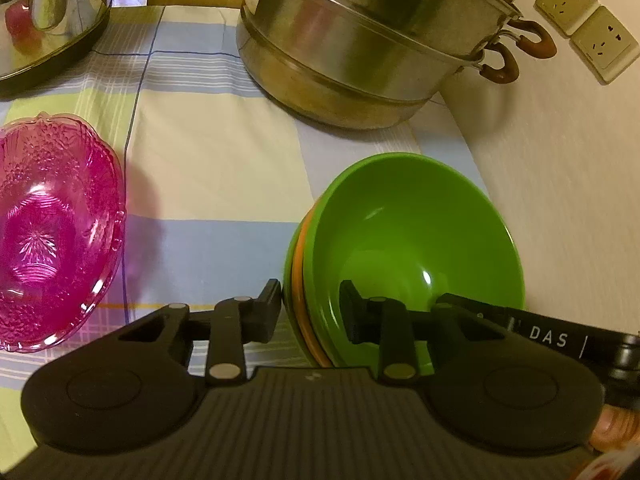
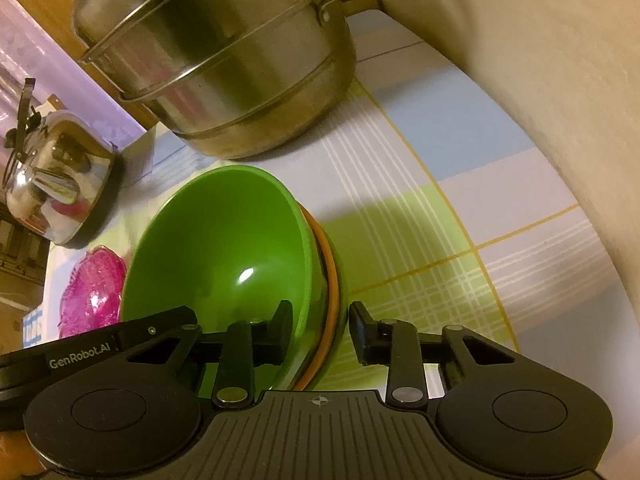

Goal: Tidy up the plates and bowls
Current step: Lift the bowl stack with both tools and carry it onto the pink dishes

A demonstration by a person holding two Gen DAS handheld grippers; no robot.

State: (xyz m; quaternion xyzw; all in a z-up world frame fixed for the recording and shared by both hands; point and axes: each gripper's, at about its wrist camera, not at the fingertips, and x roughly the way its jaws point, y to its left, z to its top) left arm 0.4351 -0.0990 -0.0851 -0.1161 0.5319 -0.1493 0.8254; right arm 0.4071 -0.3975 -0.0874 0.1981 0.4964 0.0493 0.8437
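Note:
A stack of nested bowls, green (image 1: 416, 232) on top with an orange one (image 1: 300, 280) under it, sits on the checked tablecloth. My left gripper (image 1: 310, 306) straddles the stack's left rim, one finger outside and one inside the bowl, with a gap on the inner side. In the right wrist view the green bowl (image 2: 224, 248) and the orange rim (image 2: 332, 280) sit between the fingers of my right gripper (image 2: 320, 330), which straddles the right rim, its outer finger clear of the stack. A pink glass bowl (image 1: 52, 232) stands to the left.
A large steel steamer pot (image 1: 368, 48) stands behind the bowls, also in the right wrist view (image 2: 224, 60). A shiny kettle (image 1: 48, 12) is at the back left. A wall (image 1: 568, 200) with sockets (image 1: 588, 24) runs close on the right.

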